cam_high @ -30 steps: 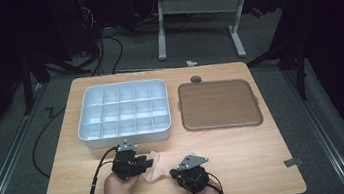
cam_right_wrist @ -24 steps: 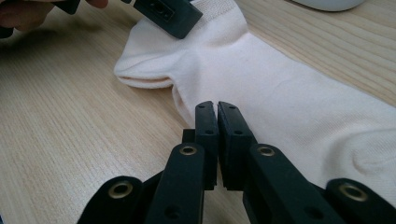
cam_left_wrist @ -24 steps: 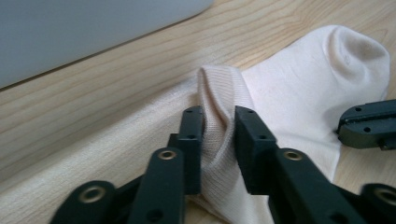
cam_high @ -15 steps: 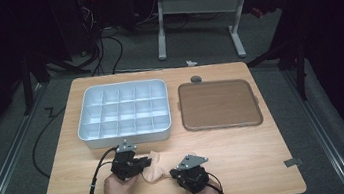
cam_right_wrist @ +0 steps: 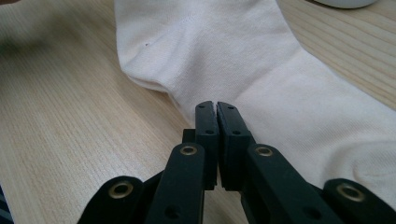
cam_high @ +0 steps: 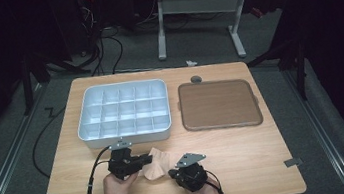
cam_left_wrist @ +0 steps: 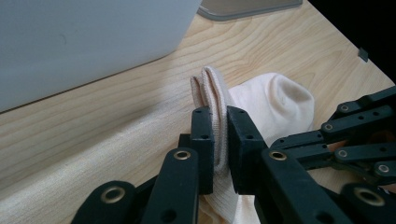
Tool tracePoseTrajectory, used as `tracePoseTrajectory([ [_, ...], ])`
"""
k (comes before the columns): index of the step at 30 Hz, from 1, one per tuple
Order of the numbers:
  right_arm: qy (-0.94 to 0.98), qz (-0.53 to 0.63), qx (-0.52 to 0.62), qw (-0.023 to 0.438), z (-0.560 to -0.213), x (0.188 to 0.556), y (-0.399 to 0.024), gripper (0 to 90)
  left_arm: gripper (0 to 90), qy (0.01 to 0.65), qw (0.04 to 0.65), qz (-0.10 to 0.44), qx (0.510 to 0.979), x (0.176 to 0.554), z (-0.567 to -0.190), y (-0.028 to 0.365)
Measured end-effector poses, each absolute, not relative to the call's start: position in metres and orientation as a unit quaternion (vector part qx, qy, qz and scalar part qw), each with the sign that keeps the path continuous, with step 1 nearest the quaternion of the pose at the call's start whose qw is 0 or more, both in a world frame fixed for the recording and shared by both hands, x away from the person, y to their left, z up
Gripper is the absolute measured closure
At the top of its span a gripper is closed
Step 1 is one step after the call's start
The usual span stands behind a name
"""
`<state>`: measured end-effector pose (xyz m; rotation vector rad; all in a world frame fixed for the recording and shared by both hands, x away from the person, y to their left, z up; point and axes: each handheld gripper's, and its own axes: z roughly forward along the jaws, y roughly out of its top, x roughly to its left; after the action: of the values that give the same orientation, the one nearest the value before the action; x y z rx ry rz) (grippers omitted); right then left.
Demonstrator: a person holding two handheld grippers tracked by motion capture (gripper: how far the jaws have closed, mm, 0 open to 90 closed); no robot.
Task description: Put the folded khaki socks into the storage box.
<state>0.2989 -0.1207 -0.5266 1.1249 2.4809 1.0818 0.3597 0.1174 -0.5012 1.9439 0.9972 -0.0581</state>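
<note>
A cream sock (cam_high: pixel 155 166) lies on the wooden table (cam_high: pixel 263 155) near its front edge, between the two grippers. My left gripper (cam_high: pixel 144 161) comes in from the left and is shut on the sock's folded ribbed cuff (cam_left_wrist: pixel 215 88), which stands up between the jaws (cam_left_wrist: pixel 220 116). My right gripper (cam_high: pixel 174 173) comes in from the right; its jaws are pressed together at the sock's lower edge (cam_right_wrist: pixel 215 108), pinching the fabric there. The sock's body (cam_right_wrist: pixel 243 60) spreads flat beyond those jaws. A hand holds each gripper.
A white tray (cam_high: pixel 127 135) divided into several compartments stands just behind the left gripper; its wall (cam_left_wrist: pixel 84 42) is close. A flat brown tray (cam_high: pixel 219 105) lies at the back right, with a small grey round object (cam_high: pixel 196 79) behind it. Desk legs and cables lie beyond the table.
</note>
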Motion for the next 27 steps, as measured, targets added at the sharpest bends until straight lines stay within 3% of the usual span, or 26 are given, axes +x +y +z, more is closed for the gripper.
tracePoseTrajectory([
  [27,0.842,0.394,0.357,0.095,-0.513,0.31,-0.096,88.3,82.0,0.424,0.449,-0.021,0.786,0.355,-0.489,0.13],
])
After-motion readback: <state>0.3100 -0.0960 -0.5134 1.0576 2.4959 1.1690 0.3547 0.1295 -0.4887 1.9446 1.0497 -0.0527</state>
